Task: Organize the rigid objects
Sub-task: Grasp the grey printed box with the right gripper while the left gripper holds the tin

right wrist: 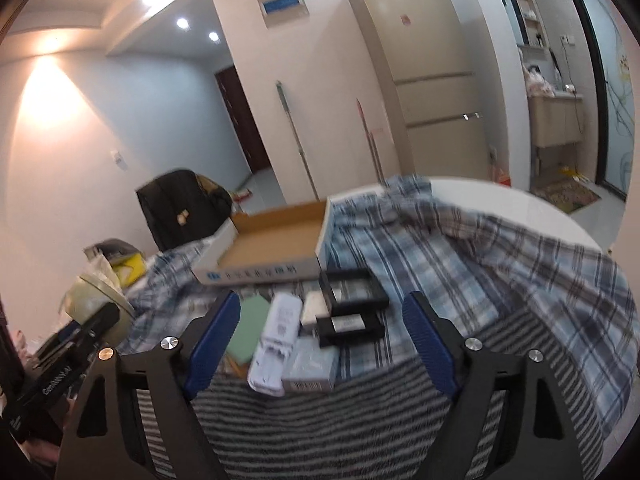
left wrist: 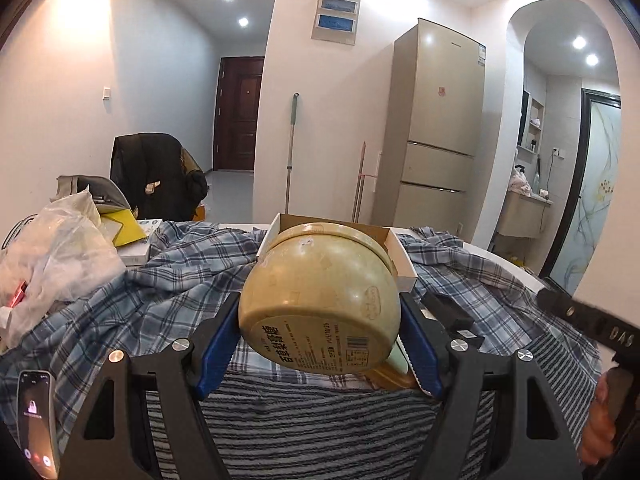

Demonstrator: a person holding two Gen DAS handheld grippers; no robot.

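The left gripper holds a beige tin between its blue fingers, which press on the tin's two sides. The tin is tipped, so its labelled base faces the camera, and it hangs above the cloth-covered surface, in front of an open cardboard box. The box sits further back on a plaid cloth; nearer lies a striped cloth. At the left of this view lie a plastic bag and a phone with a lit screen. At the right edge a hand grips the other tool's handle.

The right gripper has its fingers standing wide with nothing pressed between them. Below and ahead of them a small heap lies on the cloth: a green block, a white remote, a pale blue packet, a small white piece and two black frames, all close together, some touching. The box, seen empty from here, stands just behind the heap. At the left of this view the tin shows in the left gripper, well away from the heap.
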